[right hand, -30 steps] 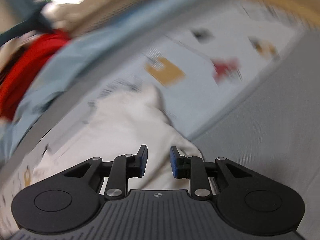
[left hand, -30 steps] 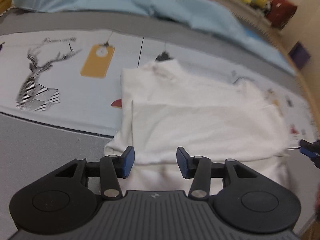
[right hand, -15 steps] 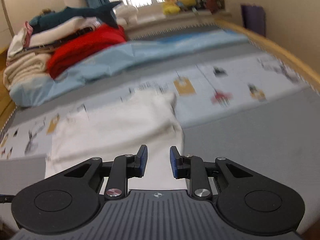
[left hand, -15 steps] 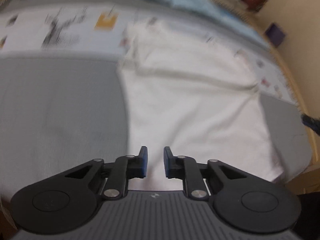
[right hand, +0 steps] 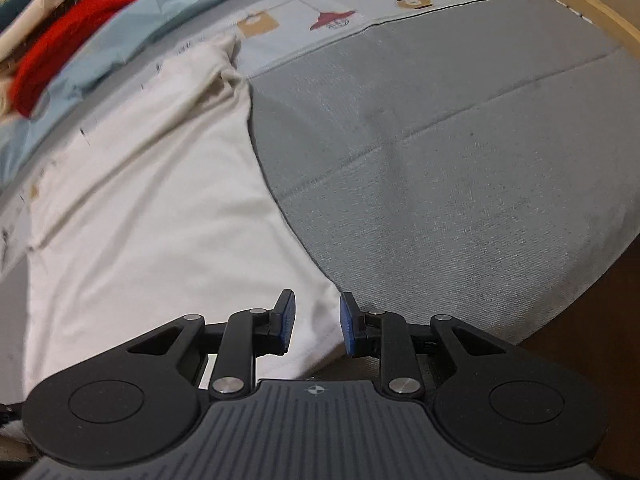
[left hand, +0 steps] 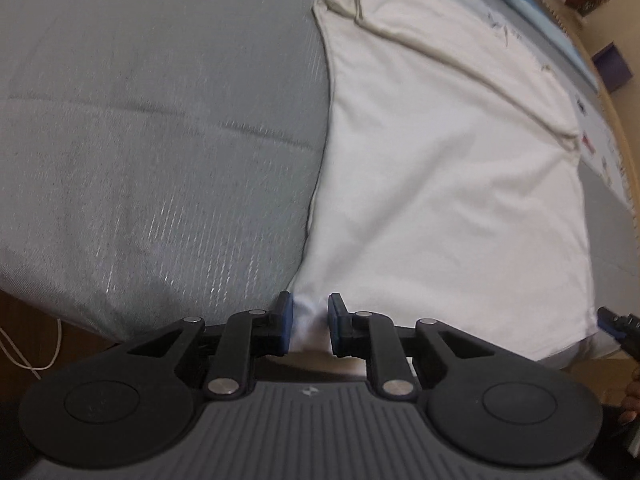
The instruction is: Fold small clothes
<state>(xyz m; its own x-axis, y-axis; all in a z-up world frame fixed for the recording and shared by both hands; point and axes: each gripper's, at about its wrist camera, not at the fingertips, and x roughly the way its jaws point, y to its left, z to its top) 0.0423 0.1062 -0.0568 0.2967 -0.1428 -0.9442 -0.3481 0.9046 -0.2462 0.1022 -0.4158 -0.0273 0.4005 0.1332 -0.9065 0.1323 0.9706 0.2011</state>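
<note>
Both wrist views look closely across one white garment.

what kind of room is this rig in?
Most likely a bedroom, with the work done on a bed: a grey mattress cover, a printed sheet and light blue bedding behind it, and a heap of folded clothes at the back.

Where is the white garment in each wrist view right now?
Left wrist view: the white garment fills the centre and right, its near left corner between the left tongs.
Right wrist view: the white garment fills the left half, its near right corner between the right tongs.
Shared landmark: the grey bed cover beside the garment, left of it in the left view, right of it in the right view.
</note>
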